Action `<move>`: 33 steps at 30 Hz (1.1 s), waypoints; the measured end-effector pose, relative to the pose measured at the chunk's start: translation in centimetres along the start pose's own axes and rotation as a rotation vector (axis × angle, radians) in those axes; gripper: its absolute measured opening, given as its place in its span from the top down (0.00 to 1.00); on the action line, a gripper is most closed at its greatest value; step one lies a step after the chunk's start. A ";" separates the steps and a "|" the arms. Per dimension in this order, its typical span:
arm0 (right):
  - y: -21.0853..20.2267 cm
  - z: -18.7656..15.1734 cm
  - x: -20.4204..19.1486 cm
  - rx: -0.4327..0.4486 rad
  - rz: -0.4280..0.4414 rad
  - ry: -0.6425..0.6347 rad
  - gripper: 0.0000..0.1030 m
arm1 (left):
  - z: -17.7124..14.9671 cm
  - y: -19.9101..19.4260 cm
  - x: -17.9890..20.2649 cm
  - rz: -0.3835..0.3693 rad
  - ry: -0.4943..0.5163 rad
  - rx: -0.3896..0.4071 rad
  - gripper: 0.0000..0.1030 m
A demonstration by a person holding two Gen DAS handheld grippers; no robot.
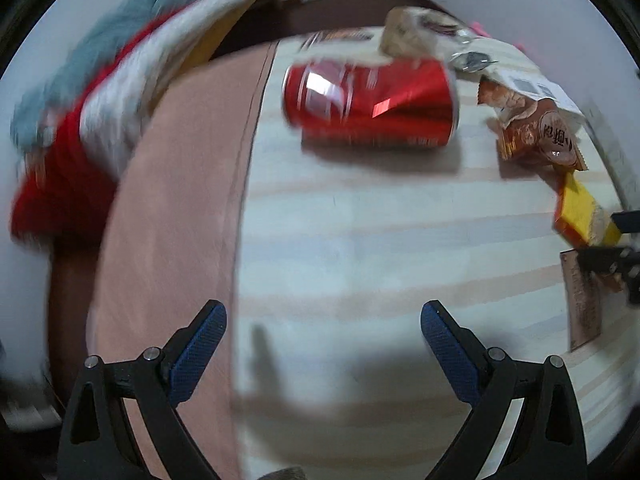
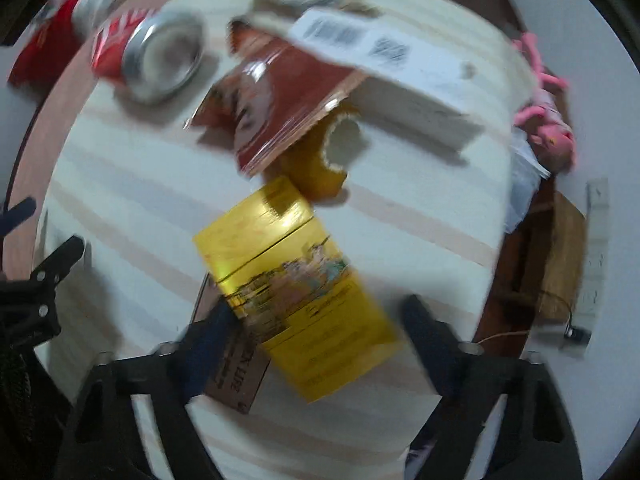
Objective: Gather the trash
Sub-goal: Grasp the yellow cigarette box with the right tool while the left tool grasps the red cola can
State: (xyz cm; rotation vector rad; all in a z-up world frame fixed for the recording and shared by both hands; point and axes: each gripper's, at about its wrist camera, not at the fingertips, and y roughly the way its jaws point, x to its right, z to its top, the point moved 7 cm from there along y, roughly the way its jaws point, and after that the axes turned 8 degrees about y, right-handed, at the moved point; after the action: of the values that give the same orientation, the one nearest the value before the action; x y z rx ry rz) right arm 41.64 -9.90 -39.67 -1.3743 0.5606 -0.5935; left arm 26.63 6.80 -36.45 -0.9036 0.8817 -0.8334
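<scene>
Trash blurred on striped sheet, red can (image 1: 370, 104), yellow box (image 2: 296, 284) btwn spread right fingers (image 2: 424, 332), left fingers (image 1: 200, 352) spread, empty

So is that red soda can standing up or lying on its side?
On its side. The red can lies lengthwise on the striped sheet, and the right wrist view looks straight at its round silver end.
</scene>
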 end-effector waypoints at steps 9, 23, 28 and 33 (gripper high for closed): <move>-0.9 0.3 2.1 0.013 0.075 0.326 0.30 | 9.6 -1.4 1.4 0.050 0.690 0.198 0.03; -0.6 1.7 0.2 -0.020 0.054 0.316 0.25 | 12.1 5.6 6.3 -0.164 0.987 -0.035 0.14; -0.6 1.5 0.6 0.000 0.070 0.325 0.31 | 12.0 4.9 4.5 -0.246 0.767 -0.068 0.18; -0.8 0.9 1.0 0.012 0.073 0.365 0.37 | 9.2 4.9 2.7 -0.241 0.552 -0.208 0.35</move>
State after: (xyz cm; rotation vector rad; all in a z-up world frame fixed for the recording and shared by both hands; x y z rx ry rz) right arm 42.92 -9.95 -38.83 -1.2341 0.8948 -0.7936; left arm 36.93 8.95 -38.40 -0.9898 1.3747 -1.2497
